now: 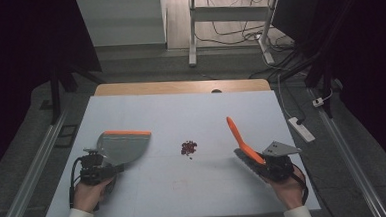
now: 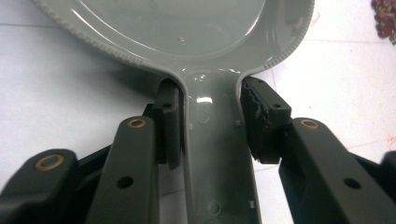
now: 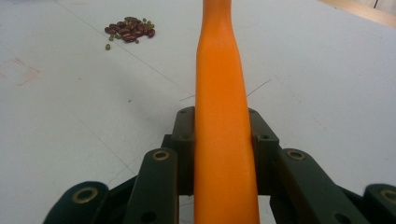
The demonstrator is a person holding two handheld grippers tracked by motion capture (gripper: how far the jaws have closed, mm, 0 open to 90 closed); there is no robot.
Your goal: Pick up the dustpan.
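Left gripper (image 2: pixel 208 123): clamped on the grey dustpan (image 1: pixel 124 145) by its handle, pan ahead of the jaws | Right gripper (image 3: pixel 223 140): clenched on the orange brush handle (image 3: pixel 223 93), which runs forward between the jaws | Beans (image 1: pixel 188 148): small heap on the white table (image 1: pixel 181 114), between the two grippers, apart from both.

Bright tabletop, dark surroundings, soft close-ups, glossy glare

Glossy grey plastic dustpan (image 2: pixel 187 28), smooth orange brush handle (image 3: pixel 223 116)
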